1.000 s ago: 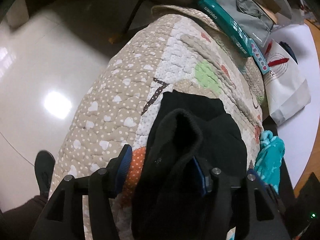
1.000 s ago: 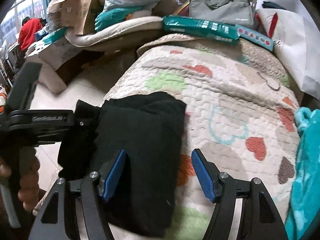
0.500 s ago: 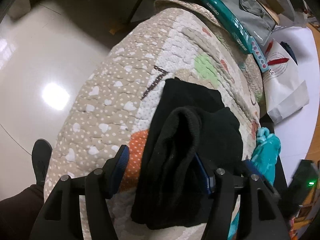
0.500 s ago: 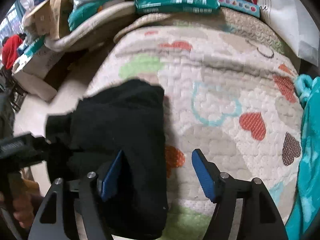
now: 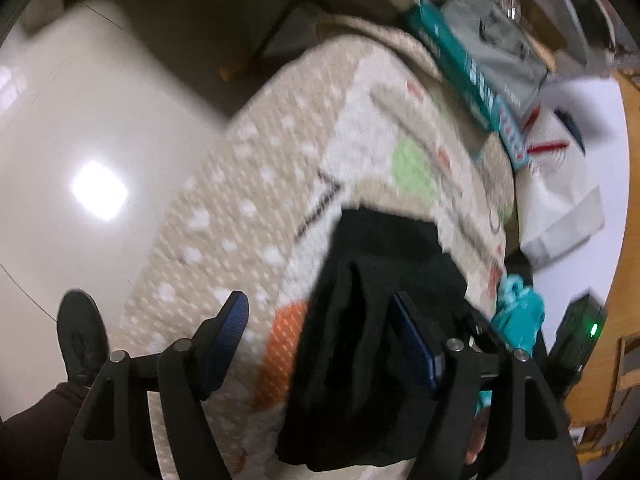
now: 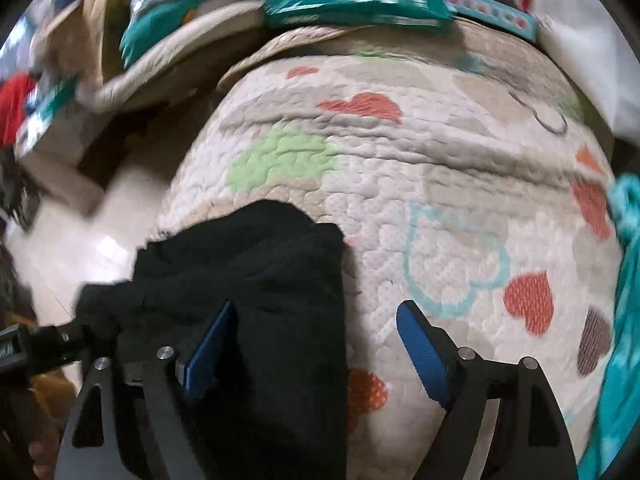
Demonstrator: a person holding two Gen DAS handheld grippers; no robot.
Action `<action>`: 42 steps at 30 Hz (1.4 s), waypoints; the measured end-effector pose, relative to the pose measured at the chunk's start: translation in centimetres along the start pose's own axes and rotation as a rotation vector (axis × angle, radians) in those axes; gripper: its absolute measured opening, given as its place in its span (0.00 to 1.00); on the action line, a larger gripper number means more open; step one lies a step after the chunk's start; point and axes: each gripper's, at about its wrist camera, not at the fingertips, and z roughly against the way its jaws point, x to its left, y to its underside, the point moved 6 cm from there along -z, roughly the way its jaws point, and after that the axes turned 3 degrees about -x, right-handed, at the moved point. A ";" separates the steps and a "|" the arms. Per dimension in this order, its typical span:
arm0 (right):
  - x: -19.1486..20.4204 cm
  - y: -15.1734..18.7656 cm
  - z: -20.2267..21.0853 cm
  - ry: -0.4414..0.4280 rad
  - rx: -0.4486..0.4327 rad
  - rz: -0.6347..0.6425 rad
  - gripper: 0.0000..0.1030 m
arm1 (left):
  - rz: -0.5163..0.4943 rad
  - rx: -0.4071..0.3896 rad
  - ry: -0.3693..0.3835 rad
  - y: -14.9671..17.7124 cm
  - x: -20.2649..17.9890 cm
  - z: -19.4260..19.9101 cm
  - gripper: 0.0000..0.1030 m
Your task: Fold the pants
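Observation:
The black pants [image 5: 372,320] lie folded in a thick bundle on the heart-patterned quilt [image 5: 280,168], near its front left edge. They also show in the right wrist view [image 6: 260,280]. My left gripper [image 5: 320,312] is open, its jaws wide apart; a raised fold of the pants stands between them against the right finger. My right gripper [image 6: 316,324] is open over the bundle's right edge, with the left finger [image 6: 208,344] over the black cloth and the right finger over the quilt [image 6: 440,184].
A long teal box [image 6: 360,8] lies along the quilt's far edge, with a grey bag [image 5: 500,40] and a white paper bag [image 5: 560,184] behind. Teal cloth [image 6: 628,300] hangs at the right. The shiny floor [image 5: 80,140] and a black shoe [image 5: 80,332] are at the left.
Both views are blurred by motion. The left gripper has drawn back a little from the pants, and the fold between its jaws has sunk lower. The right gripper has tilted down slightly.

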 end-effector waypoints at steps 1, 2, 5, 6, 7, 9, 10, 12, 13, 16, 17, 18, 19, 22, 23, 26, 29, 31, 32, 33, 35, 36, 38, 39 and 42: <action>-0.3 0.0 0.4 0.003 -0.012 -0.008 0.83 | 0.008 -0.021 -0.010 -0.4 0.3 0.5 0.70; -0.5 0.0 0.7 0.008 -0.020 -0.009 0.83 | 0.015 -0.032 -0.017 -0.6 0.5 0.8 0.70; -1.0 -0.1 1.6 0.013 -0.037 -0.020 0.83 | 0.047 -0.041 -0.015 -0.5 1.2 1.2 0.70; -1.3 -0.2 1.9 0.006 -0.043 -0.035 0.83 | 0.061 -0.039 0.010 -0.2 1.2 1.3 0.70; -1.4 -0.2 2.1 -0.011 -0.048 -0.052 0.83 | 0.079 -0.034 0.050 0.1 1.2 1.4 0.70; -1.6 -0.1 2.4 -0.082 -0.050 -0.095 0.84 | 0.117 -0.026 0.158 0.7 0.8 1.6 0.70; -1.5 0.0 2.5 -0.126 -0.045 -0.118 0.84 | 0.130 -0.022 0.214 1.0 0.5 1.7 0.70; -1.4 0.5 2.2 -0.204 -0.014 -0.161 0.85 | 0.126 -0.030 0.248 1.2 0.1 1.9 0.70; -1.4 0.8 1.8 -0.225 0.001 -0.176 0.84 | 0.117 -0.041 0.247 1.4 -0.2 2.0 0.70; -1.3 1.7 0.6 -0.257 0.037 -0.209 0.85 | 0.060 -0.054 0.225 1.4 -1.5 1.6 0.74; -1.2 2.0 0.2 -0.263 0.048 -0.213 0.85 | 0.031 -0.048 0.205 1.6 -1.8 1.3 0.74; -1.0 2.3 -0.2 -0.275 0.059 -0.215 0.85 | -0.014 -0.030 0.171 2.0 -2.3 0.4 0.74; -0.8 2.5 -0.6 -0.288 0.067 -0.215 0.85 | -0.036 -0.016 0.154 2.3 -2.5 -0.3 0.74; -0.2 2.6 -1.4 -0.316 0.084 -0.213 0.85 | -0.146 0.076 0.079 4.2 -4.0 -3.9 0.75; 0.0 2.6 -1.7 -0.328 0.089 -0.213 0.85 | -0.183 0.052 0.039 4.3 -4.3 -4.2 0.77; 0.5 2.7 -2.5 -0.344 0.115 -0.216 0.80 | -0.267 0.022 -0.032 4.7 -5.4 -4.8 0.75; 0.9 2.7 -2.6 -0.346 0.116 -0.203 0.70 | -0.231 0.042 0.009 4.2 -5.4 -4.4 0.48; 1.0 2.5 -2.2 -0.341 0.107 -0.173 0.63 | -0.204 0.056 0.035 3.9 -5.5 -4.4 0.45; 1.0 2.4 -1.9 -0.344 0.102 -0.166 0.59 | -0.194 0.054 0.039 3.7 -5.6 -4.4 0.45; 0.9 2.3 -1.6 -0.348 0.097 -0.165 0.57 | -0.199 0.050 0.041 3.6 -6.1 -4.4 0.44; 0.8 1.9 -1.1 -0.346 0.081 -0.163 0.54 | -0.224 0.033 0.040 3.2 -7.4 -4.3 0.43; 0.7 1.5 -0.8 -0.340 0.066 -0.159 0.52 | -0.239 0.022 0.042 2.8 -8.2 -4.4 0.43; 0.5 0.7 -0.3 -0.333 0.042 -0.152 0.51 | -0.261 0.008 0.048 2.1 -9.5 -4.4 0.43; 0.3 0.0 0.0 -0.331 0.028 -0.148 0.50 | -0.267 0.000 0.053 1.4 -10.3 -4.6 0.43; -0.6 -2.0 0.5 -0.324 -0.007 -0.149 0.50 | -0.283 -0.022 0.054 -0.7 -12.2 -5.4 0.43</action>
